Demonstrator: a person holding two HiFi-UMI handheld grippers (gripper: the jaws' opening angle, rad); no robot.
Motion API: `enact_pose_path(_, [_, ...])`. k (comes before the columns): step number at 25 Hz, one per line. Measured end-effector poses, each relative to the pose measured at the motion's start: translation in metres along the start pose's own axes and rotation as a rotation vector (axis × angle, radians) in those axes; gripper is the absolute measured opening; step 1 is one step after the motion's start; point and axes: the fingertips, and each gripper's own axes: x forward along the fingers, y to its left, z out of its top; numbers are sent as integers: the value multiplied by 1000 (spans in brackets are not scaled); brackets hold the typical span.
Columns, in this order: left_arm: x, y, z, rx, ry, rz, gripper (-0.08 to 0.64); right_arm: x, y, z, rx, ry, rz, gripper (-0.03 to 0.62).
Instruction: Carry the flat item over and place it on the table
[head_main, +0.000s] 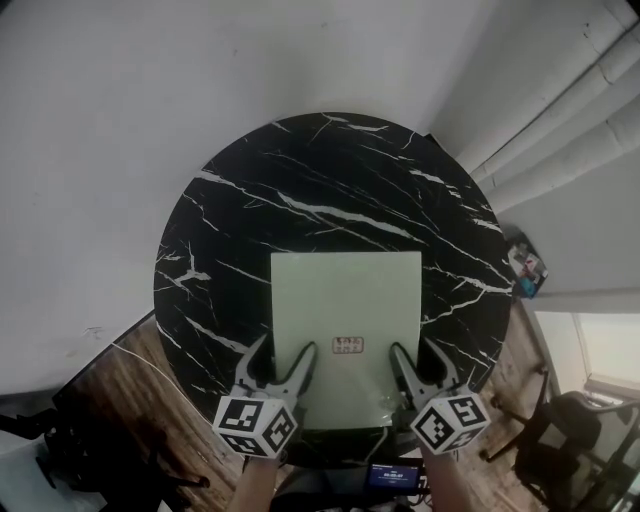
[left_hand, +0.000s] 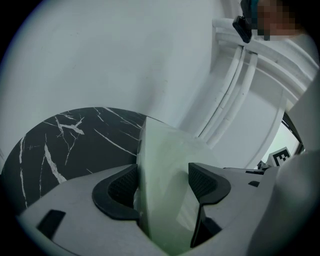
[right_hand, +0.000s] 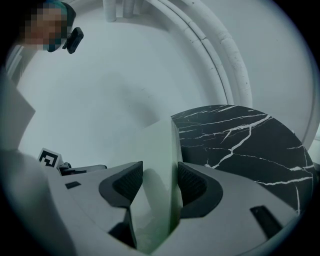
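From where I stand the carrying looks almost done. The pale green board (head_main: 345, 300) is over the round black marble table (head_main: 300, 170), with its near edge about at the rim closest to the person. I can't tell whether it is resting on the top. The left gripper (head_main: 285, 358) and right gripper (head_main: 420, 358) each pinch that near edge, so setting it down and letting go is what's left. The board is thin, smooth and slightly see-through, with a small label (head_main: 347, 345).

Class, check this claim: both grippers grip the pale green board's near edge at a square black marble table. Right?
No. The head view shows the table is round, not square. The left gripper and right gripper do both grip the pale green board at its near edge.
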Motion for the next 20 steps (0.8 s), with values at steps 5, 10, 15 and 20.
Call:
enact_pose_path(5, [8,5,-6,-14,51,22,327,7,-4,-5,4,31,-17,210])
enact_pose_path(10, [14,9,-9,-25,86,35,328,13,-7,-8,-2,62,-46,209])
enact_pose_path(15, [15,11,-10,-36,95,37,328,15,-8,-9,-11,72,-63,209])
enact_pose_path(20, [16,10,-11,-42,96,35,328,15,-10,-9,2,74,-57,209])
